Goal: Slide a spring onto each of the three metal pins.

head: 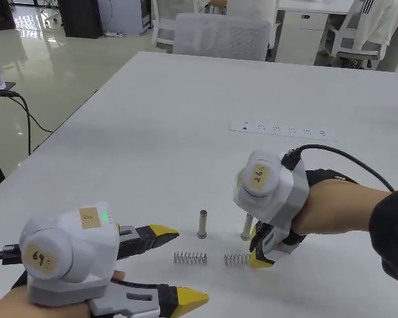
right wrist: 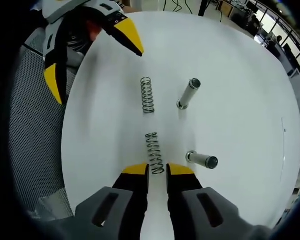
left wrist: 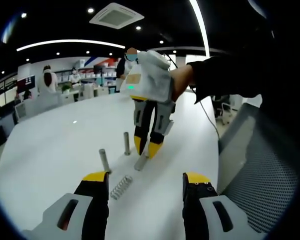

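The right tool [right wrist: 157,170] points down at the bench [right wrist: 239,75], its jaws drawn nearly together about the end of the near spring [right wrist: 153,150]; whether they truly pinch it I cannot tell. The second spring [right wrist: 147,95] lies further ahead of its tips. The near pin [right wrist: 202,160] stands just right of the jaws, the far pin [right wrist: 188,93] beyond it. The left tool [head: 182,265] hovers past the second spring, spread wide and empty.

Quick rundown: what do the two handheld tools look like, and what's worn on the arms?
Left tool and right tool: white casings, dark grey jaws with yellow tips, and tan stickers with handwritten numbers. There is a green light on the left one. A black cable runs from the right one. That arm has a dark sleeve and a black strap at the wrist.
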